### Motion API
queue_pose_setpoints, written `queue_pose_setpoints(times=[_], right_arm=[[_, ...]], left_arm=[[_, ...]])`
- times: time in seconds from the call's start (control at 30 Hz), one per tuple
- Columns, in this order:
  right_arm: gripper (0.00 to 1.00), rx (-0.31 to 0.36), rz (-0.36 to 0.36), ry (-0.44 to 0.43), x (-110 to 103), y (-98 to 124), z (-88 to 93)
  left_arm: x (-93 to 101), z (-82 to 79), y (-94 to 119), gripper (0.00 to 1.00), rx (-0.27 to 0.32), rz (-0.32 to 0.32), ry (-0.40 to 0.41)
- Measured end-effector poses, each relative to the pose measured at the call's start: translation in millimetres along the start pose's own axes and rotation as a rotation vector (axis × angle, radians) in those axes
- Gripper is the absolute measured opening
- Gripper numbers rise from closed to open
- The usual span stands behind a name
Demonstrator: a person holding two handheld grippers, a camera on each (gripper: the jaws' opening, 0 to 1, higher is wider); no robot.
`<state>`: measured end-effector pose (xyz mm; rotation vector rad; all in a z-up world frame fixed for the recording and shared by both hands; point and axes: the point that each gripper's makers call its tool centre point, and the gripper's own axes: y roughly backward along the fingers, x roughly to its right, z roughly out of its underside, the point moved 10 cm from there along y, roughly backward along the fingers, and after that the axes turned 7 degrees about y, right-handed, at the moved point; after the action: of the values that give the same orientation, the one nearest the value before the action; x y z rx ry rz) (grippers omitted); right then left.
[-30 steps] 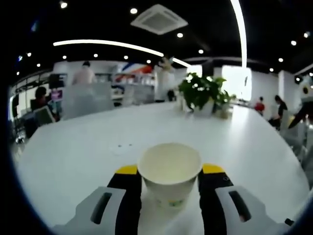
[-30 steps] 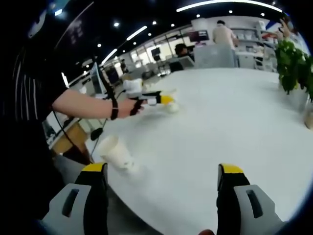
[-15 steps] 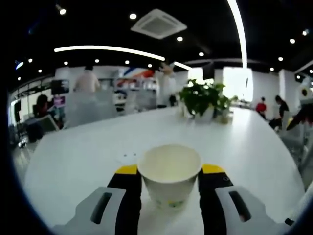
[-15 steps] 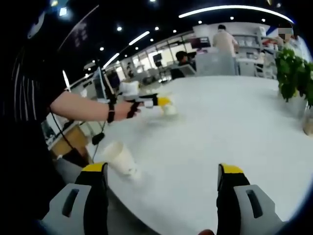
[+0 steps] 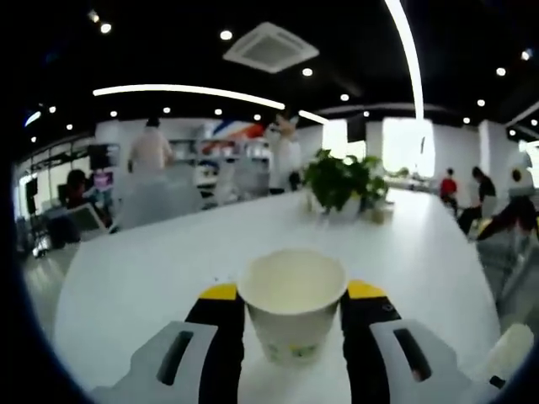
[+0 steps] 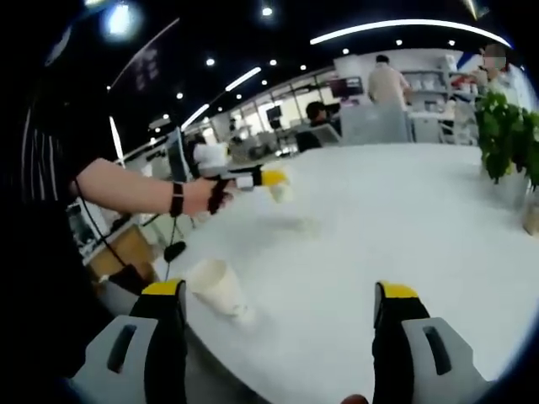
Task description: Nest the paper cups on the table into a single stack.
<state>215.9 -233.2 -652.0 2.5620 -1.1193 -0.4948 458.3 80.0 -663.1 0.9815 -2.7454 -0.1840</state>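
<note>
Left hand-held gripper (image 5: 292,313) clamping an upright paper cup (image 5: 292,295) above the counter (image 5: 152,269), right hand-held gripper (image 6: 280,316) wide apart, second cup (image 6: 217,288) near the counter's edge

In the left gripper view, a cup (image 5: 292,303) sits between the jaws at 6 o'clock, above the table (image 5: 152,278); a plant (image 5: 337,178) stands behind it at 12 o'clock. In the right gripper view, a second cup (image 6: 217,287) lies on the table's near edge at 8 o'clock, the left gripper (image 6: 271,178) behind it at 11 o'clock.
</note>
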Motion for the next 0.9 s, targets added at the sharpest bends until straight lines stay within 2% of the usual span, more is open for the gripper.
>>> queue_pose_setpoints(times=[0.23, 0.47, 0.57, 0.67, 0.9], right_arm=[[0.90, 0.015, 0.009, 0.014, -2.6, 8.1, -0.4], [0.89, 0.026, 0.014, 0.019, -6.5, 13.5, 0.8], [0.89, 0.031, 0.016, 0.028, -9.1, 15.4, -2.4], [0.89, 0.044, 0.020, 0.028, -10.3, 15.3, -4.8], [0.89, 0.042, 0.007, 0.038, -18.8, 8.8, -5.4]], left_arm=[[19.5, -13.7, 16.5, 0.43, 0.000, 0.035, -0.039], [33.9, -22.2, 33.0, 0.43, 0.001, 0.052, -0.042], [40.4, -24.6, 40.1, 0.43, 0.004, 0.084, -0.061], [45.4, -27.5, 48.1, 0.43, 0.015, 0.108, -0.052], [54.5, -36.7, 66.3, 0.42, 0.042, 0.122, -0.064]])
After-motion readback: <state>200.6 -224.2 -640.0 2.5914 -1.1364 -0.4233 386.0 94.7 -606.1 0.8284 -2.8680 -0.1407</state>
